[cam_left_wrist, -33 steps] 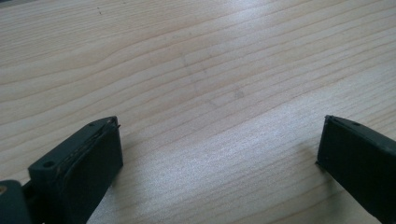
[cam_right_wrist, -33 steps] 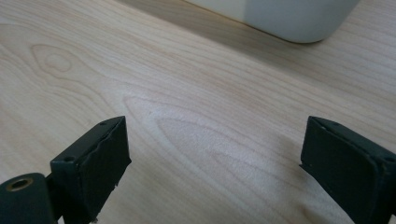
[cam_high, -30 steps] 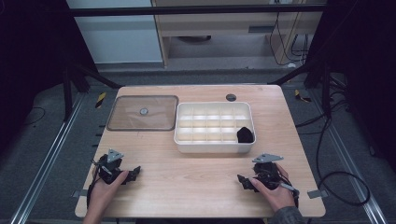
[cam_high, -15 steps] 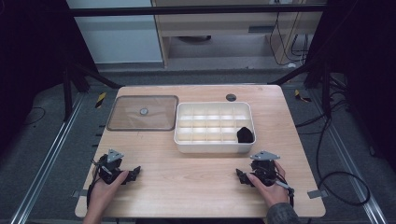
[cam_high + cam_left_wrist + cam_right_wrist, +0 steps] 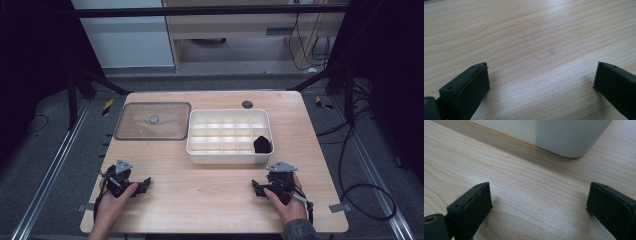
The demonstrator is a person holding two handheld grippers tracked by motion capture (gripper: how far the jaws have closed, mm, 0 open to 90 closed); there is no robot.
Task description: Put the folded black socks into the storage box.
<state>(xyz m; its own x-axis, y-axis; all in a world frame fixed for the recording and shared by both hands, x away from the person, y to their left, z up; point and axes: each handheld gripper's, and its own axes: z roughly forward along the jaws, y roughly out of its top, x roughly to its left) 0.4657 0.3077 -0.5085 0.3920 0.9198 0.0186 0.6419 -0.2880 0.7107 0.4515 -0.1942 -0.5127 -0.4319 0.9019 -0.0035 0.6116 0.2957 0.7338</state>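
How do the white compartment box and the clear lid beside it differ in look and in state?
The white compartment box is opaque and deep, with walls and dividers; the clear lid is see-through and lies flat. The box holds a black object in its near right compartment; the lid carries only a small round knob. Both are rounded rectangles, side by side on the wooden table.

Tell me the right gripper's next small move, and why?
Probably lift the right gripper forward toward the white tray: its jaws stand open and empty over bare table, and the black object sits in the tray's near right compartment.
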